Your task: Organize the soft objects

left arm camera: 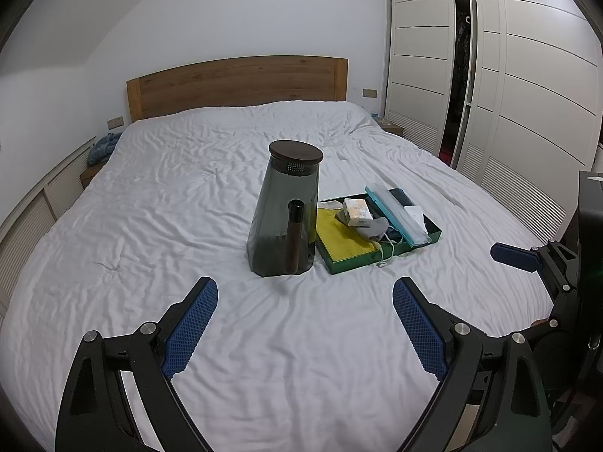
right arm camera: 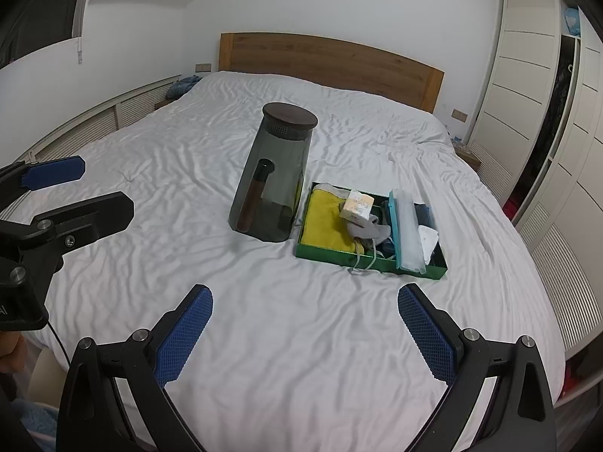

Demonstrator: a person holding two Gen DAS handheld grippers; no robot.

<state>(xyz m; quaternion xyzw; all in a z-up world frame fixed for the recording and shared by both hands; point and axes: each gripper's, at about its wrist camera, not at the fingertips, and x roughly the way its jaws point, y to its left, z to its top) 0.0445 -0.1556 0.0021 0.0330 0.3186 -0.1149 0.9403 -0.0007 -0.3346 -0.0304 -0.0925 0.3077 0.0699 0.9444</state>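
A green tray lies on the white bed and holds a yellow cloth, a tissue pack, a grey sock, a face mask, a teal-edged clear case and dark and white fabrics. A smoky grey pitcher with a dark lid stands just left of it. My left gripper is open, near the bed's front edge, empty. My right gripper is open and empty too.
The white sheet is wrinkled all over. A wooden headboard stands at the far end. White wardrobe doors line the right side, partly open. Low bedside tables sit at both far corners.
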